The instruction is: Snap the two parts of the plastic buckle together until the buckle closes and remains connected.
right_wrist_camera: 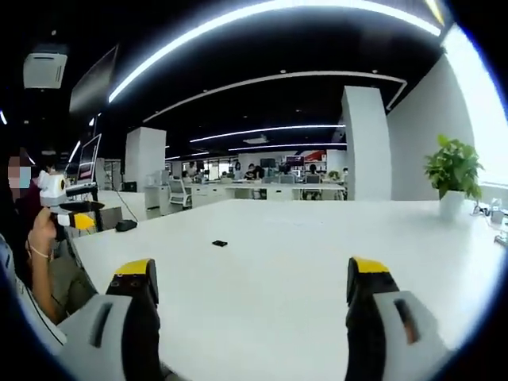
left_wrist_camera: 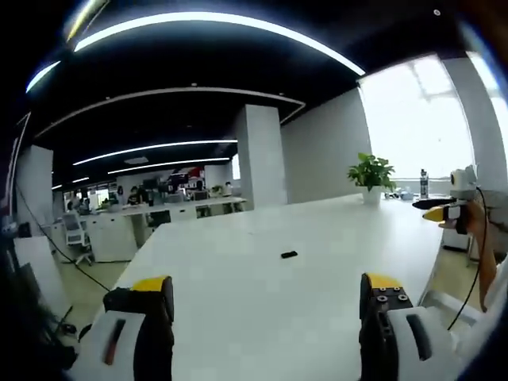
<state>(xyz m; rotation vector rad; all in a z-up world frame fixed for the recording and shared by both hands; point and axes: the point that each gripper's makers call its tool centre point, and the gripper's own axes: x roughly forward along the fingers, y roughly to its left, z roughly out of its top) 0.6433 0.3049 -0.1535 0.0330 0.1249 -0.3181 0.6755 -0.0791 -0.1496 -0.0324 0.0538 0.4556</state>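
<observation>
Because the buckle (left_wrist_camera: 289, 255) lies small and dark out in the middle of the white table (left_wrist_camera: 238, 317), well apart from us, we could misjudge the reach or nudge it away. Whether it is one part or two we cannot tell. Our left gripper (left_wrist_camera: 266, 298) and right gripper (right_wrist_camera: 252, 287) hold their fingers wide apart, gripping nothing.

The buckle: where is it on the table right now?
The small black buckle lies alone mid-table, ahead of both open grippers; in the right gripper view it sits left of centre, far from the potted plant.
</observation>
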